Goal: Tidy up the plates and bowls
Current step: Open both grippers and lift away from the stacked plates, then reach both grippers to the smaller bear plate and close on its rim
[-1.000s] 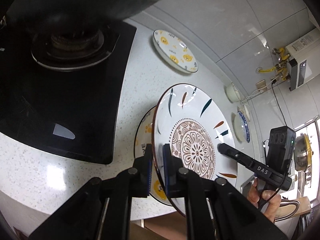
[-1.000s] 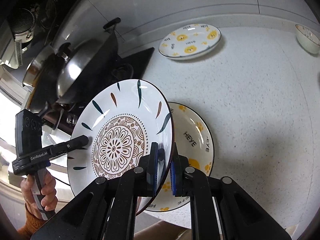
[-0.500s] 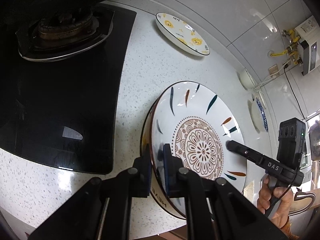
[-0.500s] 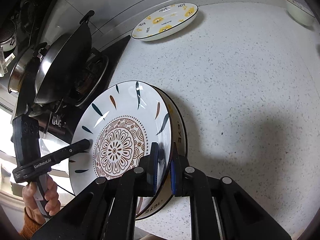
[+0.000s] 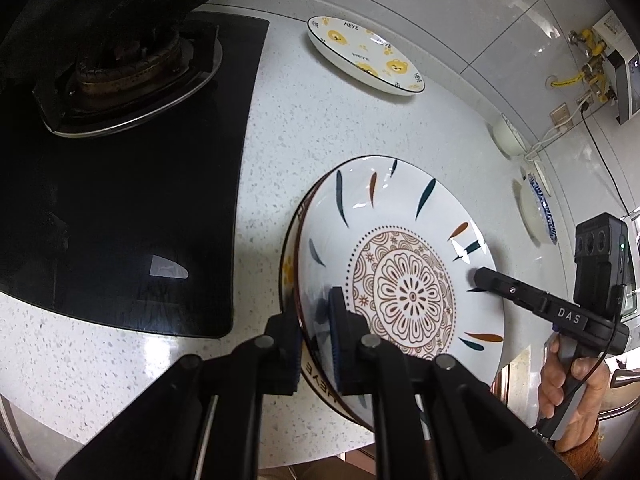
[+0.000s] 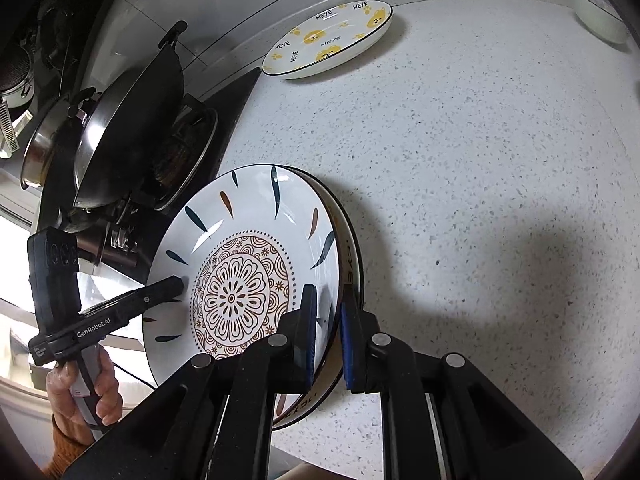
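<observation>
Gripped on opposite rim edges by both tools: a white ceramic plate with a brown mandala centre and dark leaf strokes (image 5: 400, 264), left tool (image 5: 316, 344) clamped on the near-left rim, right tool (image 6: 326, 336) clamped on the near-right rim, pads close together on the thin edge in each wrist view. Held from two sides, presumably to keep the wide, glossy dish level and steady while nesting it. Sitting on, or only just above, a second plate, white with yellow bear faces and "HEYE" lettering (image 6: 352, 264), of which only a crescent of rim shows; full contact between the two hard to confirm. Judged as the stacking step nearly finished, with release not yet made. Farther back on the white speckled stone tabletop (image 6: 480, 160), near the wall: another bear-print plate (image 5: 364, 54), lying alone and likely next for the pile. Off to the far side, a small white bowl (image 6: 598, 16) and a blue-rimmed dish (image 5: 540, 208). Beside the stack, a black glass gas hob (image 5: 120, 200) carrying a dark wok (image 6: 132, 128); grey tiled wall behind, a wall heater with yellow pipe fittings up high
</observation>
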`<state>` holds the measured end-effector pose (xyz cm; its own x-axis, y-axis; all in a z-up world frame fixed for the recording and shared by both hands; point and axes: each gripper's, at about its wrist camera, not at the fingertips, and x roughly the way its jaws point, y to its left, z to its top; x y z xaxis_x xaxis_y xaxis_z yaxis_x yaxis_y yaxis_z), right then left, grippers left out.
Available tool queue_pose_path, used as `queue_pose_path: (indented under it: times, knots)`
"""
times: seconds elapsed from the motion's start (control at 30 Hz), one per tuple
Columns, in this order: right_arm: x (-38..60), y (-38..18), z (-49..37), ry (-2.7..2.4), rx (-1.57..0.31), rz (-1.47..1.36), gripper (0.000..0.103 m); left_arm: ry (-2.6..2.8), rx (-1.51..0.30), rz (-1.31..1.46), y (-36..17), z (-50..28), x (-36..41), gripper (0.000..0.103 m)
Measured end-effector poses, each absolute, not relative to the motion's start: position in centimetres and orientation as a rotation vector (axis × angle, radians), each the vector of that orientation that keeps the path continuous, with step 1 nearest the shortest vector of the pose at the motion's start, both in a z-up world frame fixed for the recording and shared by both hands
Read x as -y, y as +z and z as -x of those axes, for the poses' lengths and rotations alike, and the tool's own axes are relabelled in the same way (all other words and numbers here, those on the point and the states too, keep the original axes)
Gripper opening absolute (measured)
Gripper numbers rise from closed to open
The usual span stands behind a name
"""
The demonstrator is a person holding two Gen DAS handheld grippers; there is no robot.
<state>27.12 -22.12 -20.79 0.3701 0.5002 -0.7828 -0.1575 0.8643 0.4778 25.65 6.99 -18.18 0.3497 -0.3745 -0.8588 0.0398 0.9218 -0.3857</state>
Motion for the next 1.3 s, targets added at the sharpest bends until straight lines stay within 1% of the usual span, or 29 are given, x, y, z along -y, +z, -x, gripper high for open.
queue_pose_path:
  times: [0.07,0.13,0.2,0.27,0.37,0.43,0.47,0.53,0.7,0.77,0.83,0.87,0.9,0.93,0.97,1.03,1.13,1.17,1.23,1.3]
  knots:
    - [22.2,-20.8,-27.1,0.438,-1.118,-0.362,0.012,-0.273,-1.185,0.318,-18.2,-25.7,-6.8,0.016]
    - [22.4,-20.7,-27.0,0.444,-1.115,-0.365,0.012,-0.283,-1.175,0.329,-18.1,-25.8,-6.6,0.024]
    - [22.6,-20.6,-27.0,0.451,-1.111,-0.376,0.012,-0.300,-1.170,0.341,-18.0,-25.8,-6.3,0.040]
    - [22.9,-20.4,-26.9,0.454,-1.105,-0.388,0.012,-0.305,-1.164,0.345,-17.8,-25.8,-5.9,0.049]
    - [23.0,-20.2,-26.8,0.461,-1.104,-0.392,0.013,-0.290,-1.149,0.356,-17.5,-25.7,-5.7,0.055]
    - [23.2,-20.1,-26.6,0.472,-1.103,-0.399,0.015,-0.273,-1.114,0.355,-16.7,-25.5,-6.0,0.057]
    - [23.3,-20.0,-26.5,0.475,-1.101,-0.403,0.016,-0.256,-1.095,0.342,-16.3,-25.4,-6.2,0.061]
    - [23.7,-19.5,-26.4,0.466,-1.082,-0.396,0.030,-0.239,-1.071,0.342,-15.3,-25.3,-6.7,0.063]
    - [24.7,-17.9,-25.8,0.487,-1.037,-0.395,0.031,-0.231,-0.991,0.352,-11.9,-23.6,-7.7,0.063]
    - [25.6,-17.0,-25.2,0.490,-1.012,-0.396,0.036,-0.236,-0.916,0.355,-9.6,-22.5,-8.2,0.064]
    - [26.6,-15.8,-24.4,0.475,-0.974,-0.380,0.048,-0.225,-0.772,0.328,-7.0,-21.0,-8.6,0.069]
    - [27.0,-15.3,-24.2,0.467,-0.959,-0.374,0.050,-0.224,-0.715,0.315,-6.0,-20.6,-8.6,0.072]
    - [27.7,-14.8,-23.8,0.461,-0.940,-0.373,0.054,-0.230,-0.679,0.308,-5.2,-20.3,-8.7,0.072]
    - [28.3,-14.3,-23.6,0.456,-0.925,-0.378,0.058,-0.246,-0.670,0.310,-4.5,-20.5,-8.6,0.072]
    - [28.9,-13.9,-23.4,0.451,-0.911,-0.384,0.059,-0.265,-0.666,0.326,-4.0,-20.8,-8.6,0.072]
    - [30.2,-12.9,-23.2,0.432,-0.874,-0.402,0.069,-0.280,-0.656,0.340,-3.2,-21.7,-8.3,0.072]
    - [31.7,-11.8,-23.6,0.418,-0.831,-0.438,0.080,-0.306,-0.680,0.289,-2.8,-24.4,-6.8,0.072]
    - [32.1,-11.4,-23.9,0.412,-0.822,-0.448,0.082,-0.312,-0.696,0.286,-2.8,-25.6,-6.3,0.072]
    - [32.6,-10.9,-24.7,0.406,-0.807,-0.464,0.092,-0.347,-0.761,0.304,-3.2,-28.4,-5.5,0.072]
    - [32.8,-10.7,-25.9,0.419,-0.811,-0.482,0.097,-0.378,-0.824,0.354,-4.1,-31.6,-5.1,0.073]
